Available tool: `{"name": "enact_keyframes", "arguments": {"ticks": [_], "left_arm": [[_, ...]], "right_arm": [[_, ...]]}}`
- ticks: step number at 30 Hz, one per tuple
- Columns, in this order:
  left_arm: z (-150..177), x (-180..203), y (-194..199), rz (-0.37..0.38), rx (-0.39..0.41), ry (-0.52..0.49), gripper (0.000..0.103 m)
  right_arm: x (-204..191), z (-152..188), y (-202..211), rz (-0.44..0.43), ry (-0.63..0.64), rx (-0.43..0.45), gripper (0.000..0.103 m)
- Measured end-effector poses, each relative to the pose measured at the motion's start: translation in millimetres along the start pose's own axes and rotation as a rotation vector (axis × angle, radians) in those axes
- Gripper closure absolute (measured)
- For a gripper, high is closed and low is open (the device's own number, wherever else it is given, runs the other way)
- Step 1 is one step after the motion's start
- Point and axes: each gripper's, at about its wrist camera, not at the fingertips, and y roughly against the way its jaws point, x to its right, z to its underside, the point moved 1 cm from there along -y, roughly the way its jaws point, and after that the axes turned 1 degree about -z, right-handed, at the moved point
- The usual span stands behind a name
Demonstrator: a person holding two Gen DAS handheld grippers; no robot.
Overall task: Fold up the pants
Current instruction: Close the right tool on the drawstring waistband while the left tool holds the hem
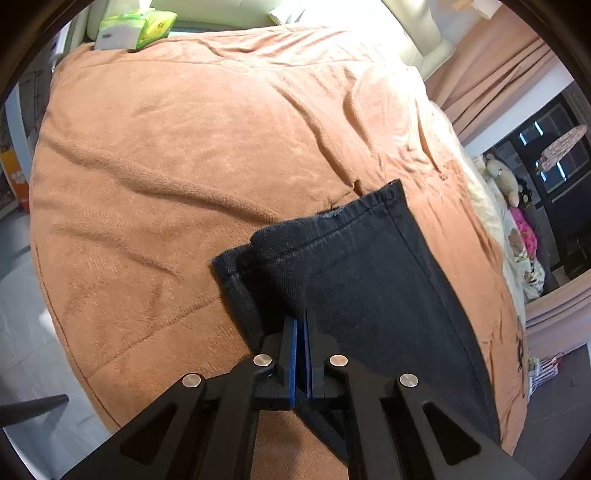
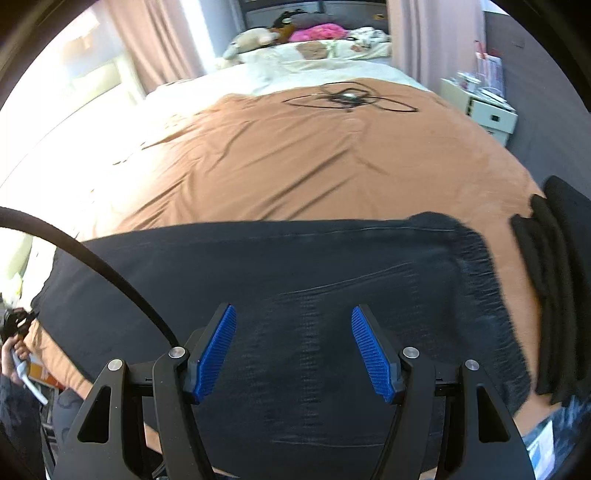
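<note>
Dark grey pants (image 1: pixel 354 266) lie on the orange blanket (image 1: pixel 177 155), with one end bunched into a fold near my left gripper (image 1: pixel 301 325). That gripper is shut, and its blue pads pinch the fabric at the fold's near edge. In the right wrist view the pants (image 2: pixel 258 266) stretch flat across the blanket (image 2: pixel 295 162), and their frayed hem (image 2: pixel 484 280) is at the right. My right gripper (image 2: pixel 293 310) hovers over the middle of the leg. It is open, and its blue pads (image 2: pixel 214 350) hold nothing.
A green tissue pack (image 1: pixel 136 26) sits at the bed's far end. A black cable (image 2: pixel 347 98) lies coiled on the blanket. Another dark folded garment (image 2: pixel 554 280) lies at the right edge. A black cord (image 2: pixel 92 258) arcs at left above a hand (image 2: pixel 14 354). Stuffed toys (image 2: pixel 255 38) lie beyond.
</note>
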Motion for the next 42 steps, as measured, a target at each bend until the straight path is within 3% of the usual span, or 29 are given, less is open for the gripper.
{"name": "enact_keyframes", "arguments": {"ticks": [6,9,11,13,15,30,32,34,36,42], "left_arm": [[3,-10,6,-0.01,0.014,0.024,0.101],[4,-13,-1,-0.036,-0.033,0.031,0.099],[4,-16,1,-0.005,-0.047,0.053,0.088],[5,-16,7,-0.007,-0.034,0.049,0.051],[7,-16,12,0.006,-0.017,0.046,0.043],[-13,-21,-17,0.085,-0.029,0.103,0.044],[-14,-21,-16,0.084,-0.029,0.1,0.053],[-11,-22,-14,0.12,-0.036,0.101,0.072],[-6,-23,-12,0.158,-0.044,0.102,0.076],[5,-19,-18,0.167,-0.062,0.079,0.076]], "right_arm": [[-29,16,-16,-0.061,0.03,-0.033,0.039],[-40,23,-26,-0.114,0.02,-0.053,0.039],[-48,25,-28,-0.129,0.024,-0.064,0.039],[-55,28,-32,-0.151,0.032,-0.073,0.039],[-59,25,-38,-0.172,0.038,-0.08,0.039],[-103,32,-65,-0.256,0.073,-0.13,0.039],[-111,36,-67,-0.255,0.081,-0.132,0.039],[-115,39,-70,-0.255,0.089,-0.135,0.039],[-119,39,-72,-0.261,0.09,-0.141,0.039],[-146,43,-84,-0.278,0.124,-0.156,0.039]]}}
